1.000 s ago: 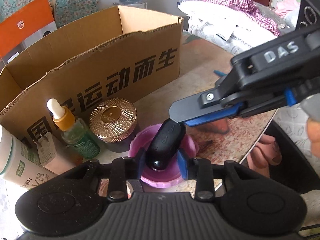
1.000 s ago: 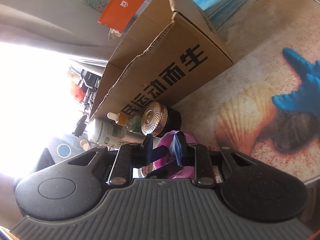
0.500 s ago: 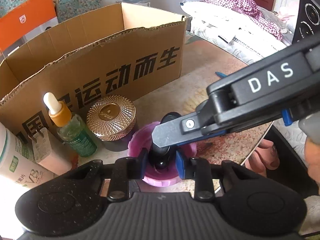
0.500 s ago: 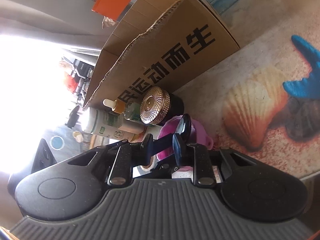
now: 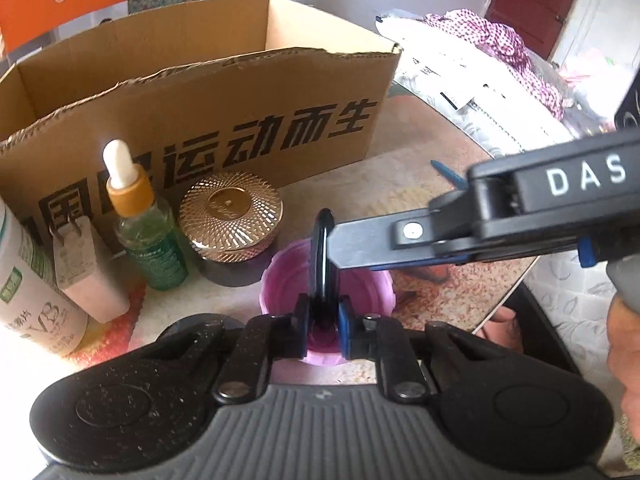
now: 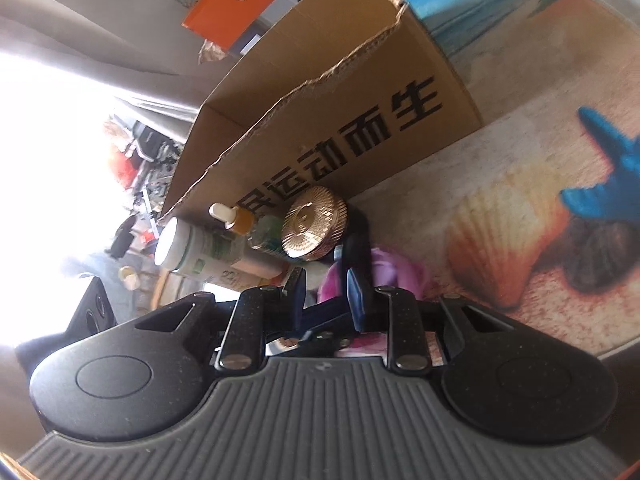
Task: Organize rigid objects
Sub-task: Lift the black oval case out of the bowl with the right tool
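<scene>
A flat black oval case (image 5: 322, 248) stands on edge over a pink plastic bowl (image 5: 368, 292) on the table. My left gripper (image 5: 324, 330) is shut on the lower part of the case, one pad against each flat face. My right gripper (image 5: 336, 254) reaches in from the right, and its tip lies against the right face of the case. In the right wrist view my right gripper (image 6: 328, 294) has its fingers a little apart with nothing between the pads. The black case (image 6: 357, 246) rises just beyond its right finger, with the pink bowl (image 6: 392, 268) behind.
An open cardboard box (image 5: 200, 120) stands behind. In front of it are a gold-lidded jar (image 5: 230, 208), a green dropper bottle (image 5: 144, 232), a small pink box (image 5: 88, 276) and a white bottle (image 5: 24, 288). The table edge (image 5: 516, 284) runs close on the right.
The black case has turned from face-on to edge-on, and my left jaws have closed onto it. My right gripper has swung lower across the view, its tip now beside the case.
</scene>
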`<action>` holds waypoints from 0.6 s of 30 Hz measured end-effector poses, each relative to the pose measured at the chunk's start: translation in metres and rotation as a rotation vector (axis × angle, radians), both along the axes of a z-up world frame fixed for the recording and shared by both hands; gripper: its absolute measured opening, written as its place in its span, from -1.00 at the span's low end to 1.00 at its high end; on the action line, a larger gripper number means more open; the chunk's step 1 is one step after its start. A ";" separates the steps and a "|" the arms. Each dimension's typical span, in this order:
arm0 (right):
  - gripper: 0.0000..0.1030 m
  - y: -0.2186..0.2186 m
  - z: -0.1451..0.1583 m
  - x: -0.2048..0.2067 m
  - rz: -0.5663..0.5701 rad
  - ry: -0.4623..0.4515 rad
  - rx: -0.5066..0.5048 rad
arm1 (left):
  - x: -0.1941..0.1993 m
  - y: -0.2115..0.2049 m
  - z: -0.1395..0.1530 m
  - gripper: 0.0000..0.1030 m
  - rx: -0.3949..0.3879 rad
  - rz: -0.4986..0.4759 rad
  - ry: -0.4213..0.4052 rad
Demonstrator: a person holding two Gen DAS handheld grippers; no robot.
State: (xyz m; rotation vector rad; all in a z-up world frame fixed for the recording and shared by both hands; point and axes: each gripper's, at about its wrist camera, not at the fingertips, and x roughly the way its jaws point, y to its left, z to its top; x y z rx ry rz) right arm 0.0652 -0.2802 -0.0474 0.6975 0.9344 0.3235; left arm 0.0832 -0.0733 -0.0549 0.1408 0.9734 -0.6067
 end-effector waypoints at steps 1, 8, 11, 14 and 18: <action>-0.56 -0.001 -0.001 0.000 -0.003 0.002 0.000 | 0.001 -0.001 0.002 -0.72 -0.003 0.001 0.002; -0.56 0.003 -0.009 0.005 -0.004 0.021 -0.026 | -0.004 -0.008 0.003 -0.71 0.038 -0.021 -0.042; -0.56 0.005 -0.013 0.008 -0.009 0.034 -0.039 | -0.006 -0.013 0.002 -0.71 0.059 -0.036 -0.065; -0.56 0.006 -0.018 0.011 -0.017 0.044 -0.046 | -0.008 -0.018 0.001 -0.70 0.081 -0.052 -0.084; -0.61 0.006 -0.026 0.012 -0.033 0.051 -0.037 | -0.011 -0.024 0.002 -0.65 0.100 -0.069 -0.107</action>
